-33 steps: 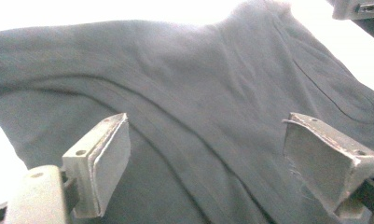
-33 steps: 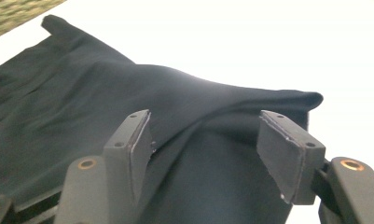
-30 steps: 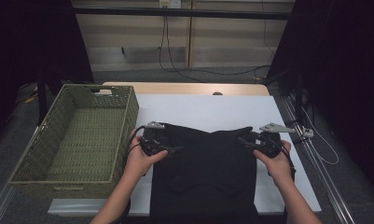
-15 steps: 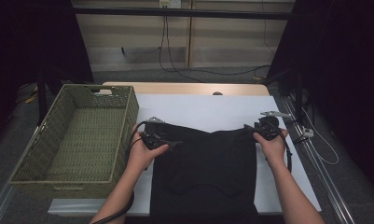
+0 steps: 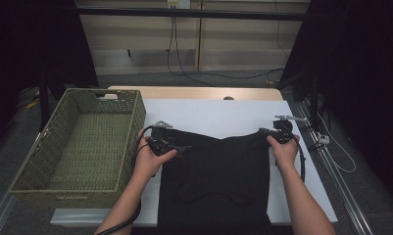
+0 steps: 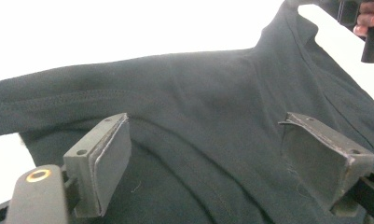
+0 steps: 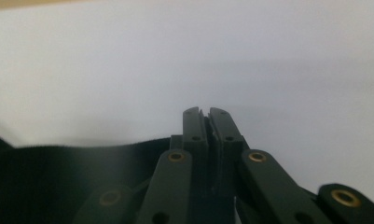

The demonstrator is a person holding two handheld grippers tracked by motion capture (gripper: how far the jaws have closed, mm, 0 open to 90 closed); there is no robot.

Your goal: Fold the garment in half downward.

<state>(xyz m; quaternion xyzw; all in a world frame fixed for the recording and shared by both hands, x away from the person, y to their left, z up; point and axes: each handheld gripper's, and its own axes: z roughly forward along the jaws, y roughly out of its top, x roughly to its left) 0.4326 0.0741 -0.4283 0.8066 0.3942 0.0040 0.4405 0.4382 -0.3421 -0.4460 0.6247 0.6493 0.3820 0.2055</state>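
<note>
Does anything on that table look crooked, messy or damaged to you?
Nothing looks damaged or spilled. The black garment lies mostly flat on the white table, its near end hanging over the front edge and its far edge dipping in the middle. The green basket sits squarely beside it.

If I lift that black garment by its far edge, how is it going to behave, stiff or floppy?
Probably floppy: the black garment lies flat on the white table with soft folds and a sagging far edge between the grippers. It looks like thin knit, so likely light. The right gripper has just been closing and looks pinched on its corner; the left gripper stands open over the cloth, so that side would likely droop.
</note>
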